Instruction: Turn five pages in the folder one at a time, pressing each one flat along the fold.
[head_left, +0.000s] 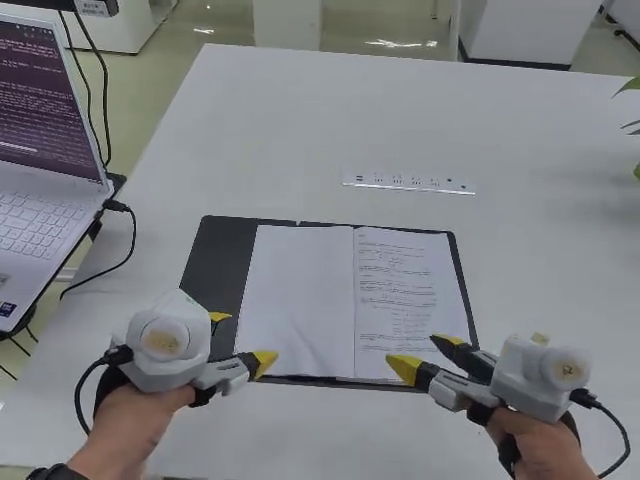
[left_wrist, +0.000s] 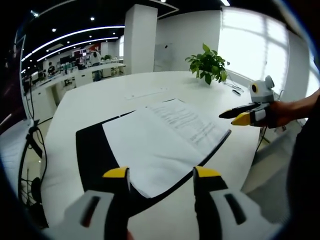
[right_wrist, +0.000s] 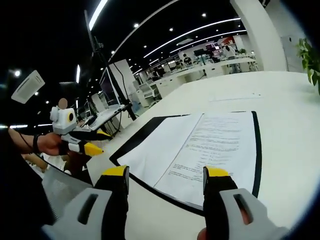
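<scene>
Black folder (head_left: 215, 270) lies open on the white table (head_left: 400, 110), with a blank page (head_left: 300, 300) on its left half and a printed page (head_left: 405, 290) on its right. We hold the left gripper (head_left: 242, 338) at the folder's near left edge and the right gripper (head_left: 425, 354) at its near right corner. Both sets of jaws are wide apart and empty. A laptop (head_left: 40, 150) sits left of the folder.

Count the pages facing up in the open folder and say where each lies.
2. A blank page lies left of the fold; a printed page lies right of it. Further sheets may be hidden beneath them.
</scene>
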